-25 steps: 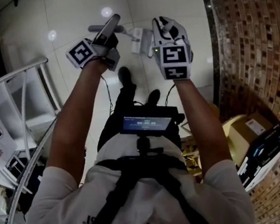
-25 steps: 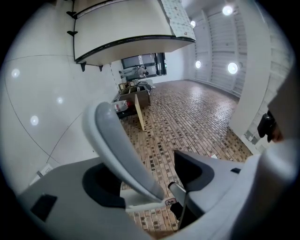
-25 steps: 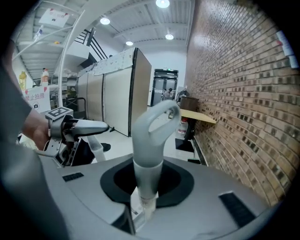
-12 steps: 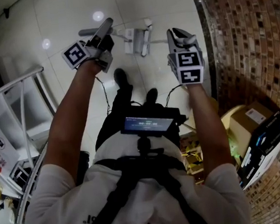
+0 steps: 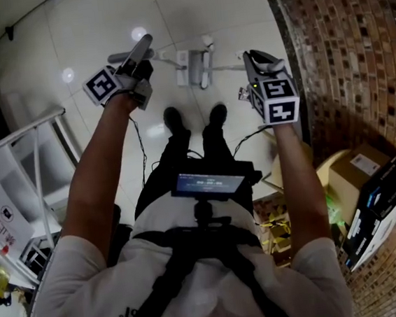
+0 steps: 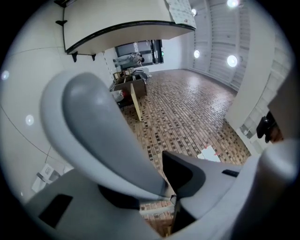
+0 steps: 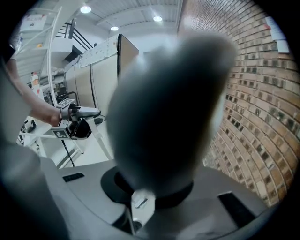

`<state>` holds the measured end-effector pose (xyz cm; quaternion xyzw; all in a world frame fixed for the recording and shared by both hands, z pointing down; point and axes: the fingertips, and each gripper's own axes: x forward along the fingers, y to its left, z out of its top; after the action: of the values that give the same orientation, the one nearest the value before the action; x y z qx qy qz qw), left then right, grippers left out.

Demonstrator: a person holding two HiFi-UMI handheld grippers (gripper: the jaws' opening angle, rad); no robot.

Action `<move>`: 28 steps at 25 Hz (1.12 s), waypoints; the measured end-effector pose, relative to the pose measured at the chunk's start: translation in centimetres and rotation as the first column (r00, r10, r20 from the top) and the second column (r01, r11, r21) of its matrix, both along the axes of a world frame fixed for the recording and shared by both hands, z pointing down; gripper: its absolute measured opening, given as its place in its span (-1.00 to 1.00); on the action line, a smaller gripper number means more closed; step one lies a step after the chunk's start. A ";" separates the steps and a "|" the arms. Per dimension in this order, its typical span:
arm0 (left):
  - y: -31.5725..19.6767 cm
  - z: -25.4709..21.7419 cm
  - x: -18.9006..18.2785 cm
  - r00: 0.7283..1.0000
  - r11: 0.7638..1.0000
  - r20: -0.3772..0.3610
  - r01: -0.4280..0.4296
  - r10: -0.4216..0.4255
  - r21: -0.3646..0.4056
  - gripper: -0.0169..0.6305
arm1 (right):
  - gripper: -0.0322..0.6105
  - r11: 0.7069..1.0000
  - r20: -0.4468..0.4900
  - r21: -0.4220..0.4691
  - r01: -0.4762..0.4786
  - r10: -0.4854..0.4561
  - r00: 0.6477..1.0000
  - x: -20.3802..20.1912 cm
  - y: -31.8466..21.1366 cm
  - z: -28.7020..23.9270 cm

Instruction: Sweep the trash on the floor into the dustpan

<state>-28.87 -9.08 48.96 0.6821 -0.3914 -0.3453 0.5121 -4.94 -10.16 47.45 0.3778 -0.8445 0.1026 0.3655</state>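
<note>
The head camera looks steeply down past the arms [image 5: 98, 179] onto the white floor [image 5: 99, 17], with the brick wall [image 5: 357, 67] at 3 o'clock. Each gripper camera sits close behind its fingers [image 6: 206, 180], the grey handle [image 6: 103, 136] and the blurred handle [image 7: 168, 108] crowding their lenses. The right gripper view catches the left gripper [image 7: 77, 119] at 9 o'clock; all three share the brick wall.

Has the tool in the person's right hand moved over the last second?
Yes. The right tool has shifted right, ending closer to the brick wall.
</note>
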 end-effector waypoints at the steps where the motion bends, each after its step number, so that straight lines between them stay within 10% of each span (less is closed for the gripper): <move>1: -0.1 -0.1 -0.2 1.000 1.000 -0.016 0.015 -0.015 0.007 -0.54 | -0.80 1.000 -0.003 -0.002 0.014 -0.014 1.000 0.0 0.0 -0.1; 5: 0.0 -1.0 -0.1 0.996 0.998 -0.074 0.051 -0.048 0.040 -0.87 | -0.81 0.996 -0.010 0.008 0.085 -0.085 0.996 -0.3 -0.5 -0.8; 12: 0.2 -2.7 -0.5 0.991 0.985 -0.047 0.126 -0.121 0.121 -0.94 | -0.82 0.955 -0.084 0.055 0.290 -0.285 0.955 -0.5 -2.9 -3.5; 20: -1.5 -4.1 -1.5 0.974 0.966 -0.059 0.224 -0.218 0.127 -0.94 | -0.82 0.938 -0.171 0.114 0.326 -0.305 0.937 0.1 -10.1 -3.9; 24: -2.1 -3.0 -1.8 0.967 0.963 -0.063 0.253 -0.248 0.095 -0.93 | -0.80 0.963 -0.163 0.094 0.253 -0.236 0.958 -0.1 -12.2 -0.7; 28: -1.8 -1.9 -2.0 0.958 0.959 -0.093 0.276 -0.270 0.058 -0.93 | -0.78 0.998 0.040 0.063 0.025 -0.027 0.999 -0.5 -12.9 1.3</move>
<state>-30.92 -10.91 47.04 0.6241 -0.4472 -0.4548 0.4513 -5.43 -23.04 48.71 0.3758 -0.8595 0.0791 0.3373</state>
